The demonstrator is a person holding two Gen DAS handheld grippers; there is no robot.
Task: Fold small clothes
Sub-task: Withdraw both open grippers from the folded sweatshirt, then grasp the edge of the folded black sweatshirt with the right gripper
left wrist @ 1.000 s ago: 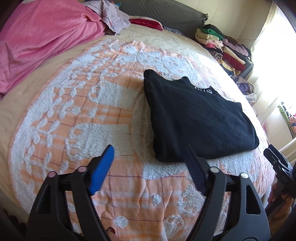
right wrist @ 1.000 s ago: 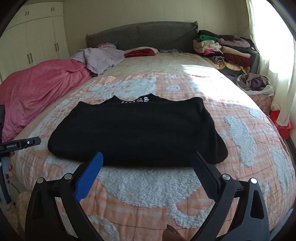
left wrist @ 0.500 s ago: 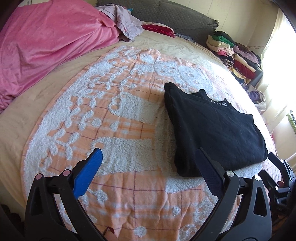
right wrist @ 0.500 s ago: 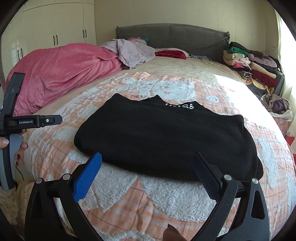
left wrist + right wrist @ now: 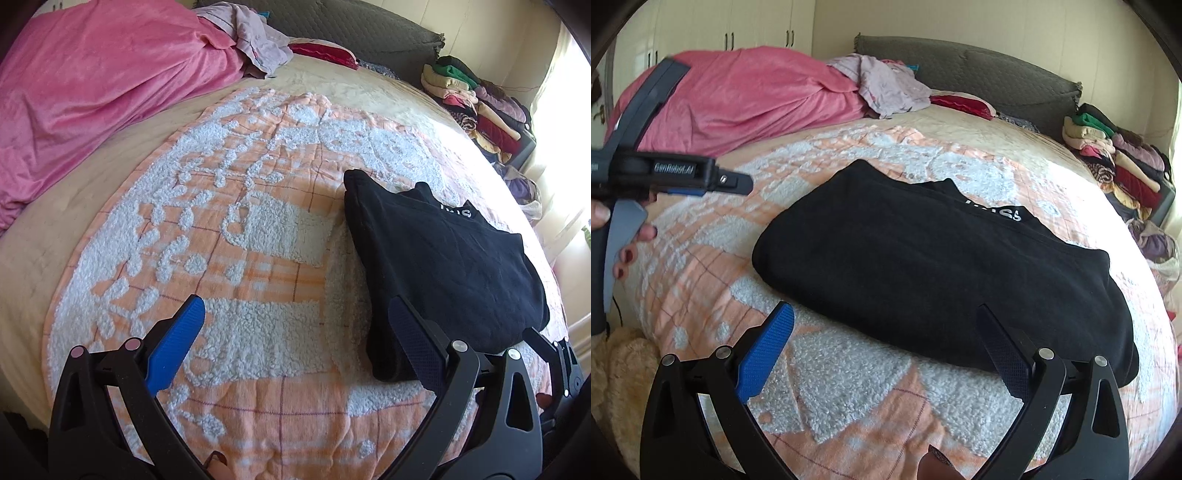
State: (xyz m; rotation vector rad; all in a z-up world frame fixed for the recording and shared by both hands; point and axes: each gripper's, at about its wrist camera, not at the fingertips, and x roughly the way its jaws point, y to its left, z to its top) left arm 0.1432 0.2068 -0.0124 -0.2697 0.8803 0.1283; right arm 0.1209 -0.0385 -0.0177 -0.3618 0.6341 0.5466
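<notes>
A black folded sweater [image 5: 443, 266] with white lettering at its collar lies flat on the orange-and-white bedspread [image 5: 240, 258]. My left gripper [image 5: 295, 310] hovers open over the bedspread, just off the sweater's left edge, with nothing between its fingers. In the right wrist view, the right gripper [image 5: 885, 312] stands open at the near edge of the sweater [image 5: 923, 266], holding nothing. The left gripper's body [image 5: 665, 173] shows at the left there, held by a hand [image 5: 631, 251]. Part of the right gripper [image 5: 554, 350] shows at the lower right of the left wrist view.
A pink blanket [image 5: 92, 92] is bunched along the bed's far left, with a lilac heap of clothes [image 5: 255, 40] and a red cushion [image 5: 325, 51] by the grey headboard [image 5: 979, 77]. A stack of folded clothes [image 5: 476, 107] sits at the far right. Wardrobe doors [image 5: 738, 29] stand behind.
The left gripper's jaws have spread wider and it has drawn back leftward from the sweater. The right gripper has rolled and shifted, so the sweater sits further right and the left gripper looms closer.
</notes>
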